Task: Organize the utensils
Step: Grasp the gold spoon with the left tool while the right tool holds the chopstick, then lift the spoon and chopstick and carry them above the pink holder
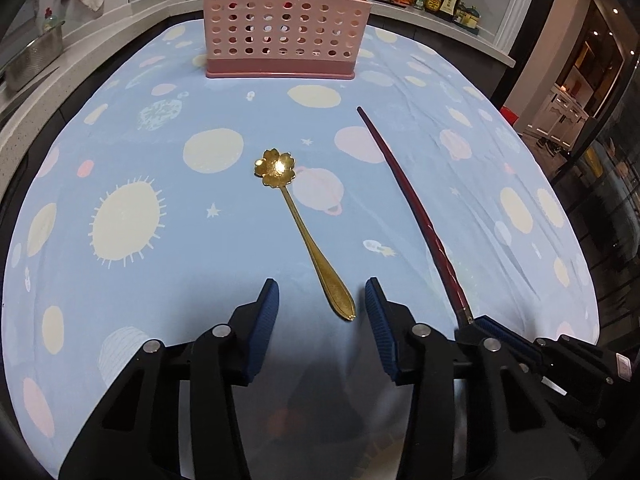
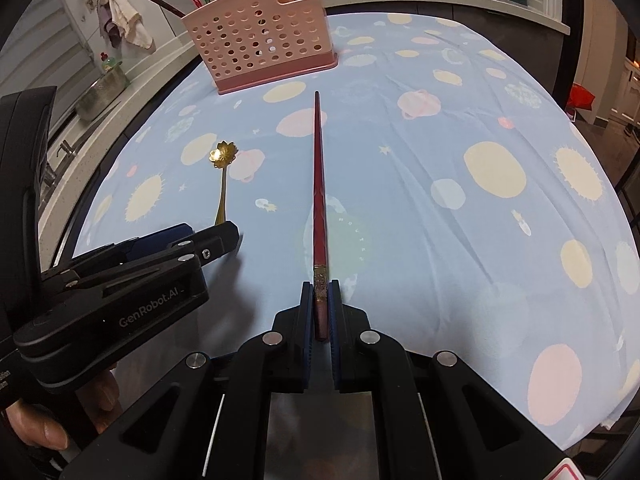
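Left hand-held gripper (image 1: 322, 294): blue ribbed pads part-way apart, nothing pinched. The handle tip of the gold metal spoon with a flower-shaped bowl (image 1: 304, 228) lies in the gap between the fingertips, nearer the right pad; no pad touches it.

Spoon: five-petal blossom bowl, bright glare spot in the middle, thin stem widening into a flat teardrop handle. It lies flat on the desk, on the light-blue cloth printed with planets, suns and stars (image 1: 160, 280), bowl end pointing toward the rack.

Right hand-held gripper (image 2: 321, 294): clamped onto the butt end of the dark red tapered chopstick (image 2: 319, 200). Pads press both sides of it. The chopstick has a gilt patterned band just ahead of the pads, faceted or carved red shaft, thin dark tip. It runs straight forward from the grip toward the rack; can't tell whether the tip touches the cloth. In the left wrist view it sits to the right of the spoon, well apart.

Pink perforated plastic utensil rack (image 1: 286, 20) stands upright at the far end of the cloth, on a darker pink base tray. From the right wrist view it already holds several red and green chopsticks in the back section, tilted.

A person's fingers (image 2: 36, 428) wrap the left gripper's handle, bottom-left of the right wrist view.
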The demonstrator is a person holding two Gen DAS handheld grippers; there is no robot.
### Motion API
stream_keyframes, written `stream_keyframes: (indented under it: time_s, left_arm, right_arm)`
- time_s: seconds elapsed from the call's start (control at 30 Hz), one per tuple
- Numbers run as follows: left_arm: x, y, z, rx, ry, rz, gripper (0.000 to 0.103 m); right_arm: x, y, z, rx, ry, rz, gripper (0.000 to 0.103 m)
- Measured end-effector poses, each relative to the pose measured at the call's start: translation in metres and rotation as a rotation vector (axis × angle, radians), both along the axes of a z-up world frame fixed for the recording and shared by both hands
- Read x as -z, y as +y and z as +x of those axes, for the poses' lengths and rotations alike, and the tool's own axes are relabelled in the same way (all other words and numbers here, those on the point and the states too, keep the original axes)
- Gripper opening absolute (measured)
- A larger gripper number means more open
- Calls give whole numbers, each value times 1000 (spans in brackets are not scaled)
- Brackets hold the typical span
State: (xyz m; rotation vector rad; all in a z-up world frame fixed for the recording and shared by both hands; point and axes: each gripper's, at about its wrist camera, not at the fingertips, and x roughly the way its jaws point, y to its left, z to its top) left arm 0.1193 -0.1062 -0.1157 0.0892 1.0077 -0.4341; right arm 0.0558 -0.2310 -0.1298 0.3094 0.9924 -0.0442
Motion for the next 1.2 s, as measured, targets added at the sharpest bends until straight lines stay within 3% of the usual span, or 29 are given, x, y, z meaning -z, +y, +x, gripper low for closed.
stream_keyframes:
  time_s: [0.17,0.57,0.93,1.0,1.2]
  left_arm:
    - [1,2,-3,21,-11,8,12]
    - [-31,32,-9,-14,-17,-93,10]
    - [-84,63,-5,-96,-113,-144,9]
    - [-90,66,-4,-101,-122,-150,1]
    - [-102,70,1,-100,-149,-158,1]
  right_arm:
    - [1,0,1,0,-1,5,7]
    - [-15,4,-4,-6,-36,11,7]
    - [-71,9,-5,-13,-162,25,7]
    - [-83,8,-4,-9,-188,34,7]
    - [-116,0,0,10,-260,60,7]
